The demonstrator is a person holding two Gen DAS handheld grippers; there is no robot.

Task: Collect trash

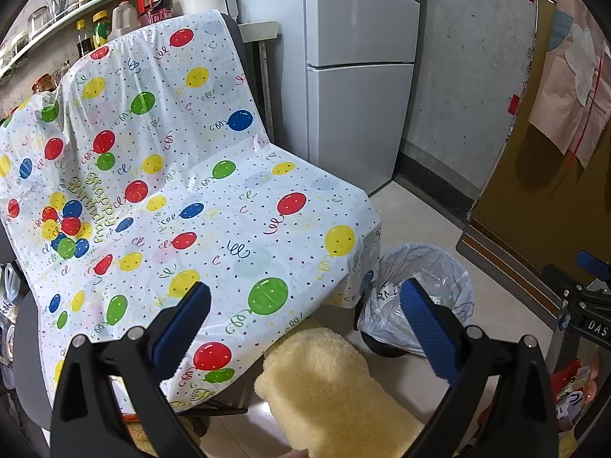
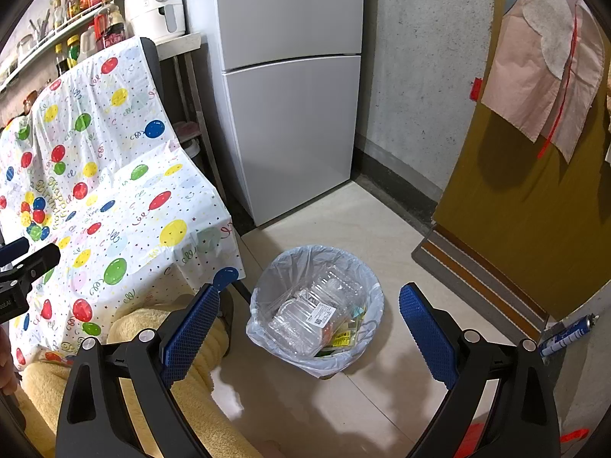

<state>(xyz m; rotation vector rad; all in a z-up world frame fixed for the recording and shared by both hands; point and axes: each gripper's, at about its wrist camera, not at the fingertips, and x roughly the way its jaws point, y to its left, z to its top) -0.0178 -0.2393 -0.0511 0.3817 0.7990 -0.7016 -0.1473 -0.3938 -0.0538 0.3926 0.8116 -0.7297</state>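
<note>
A round trash bin (image 2: 315,305) lined with a pale plastic bag stands on the floor; it holds clear plastic containers (image 2: 305,309) and colourful wrappers. It also shows in the left wrist view (image 1: 422,297). My right gripper (image 2: 307,324) is open and empty, held above the bin. My left gripper (image 1: 305,328) is open and empty, above the front edge of a chair draped in a balloon-print sheet (image 1: 214,198).
A grey fridge (image 2: 290,95) stands behind the bin. A yellow door (image 2: 534,198) is at the right, with a blue spray can (image 2: 569,334) at its foot. A fluffy yellow cloth (image 1: 336,393) lies below the chair edge. A kitchen shelf with bottles (image 1: 95,19) is behind.
</note>
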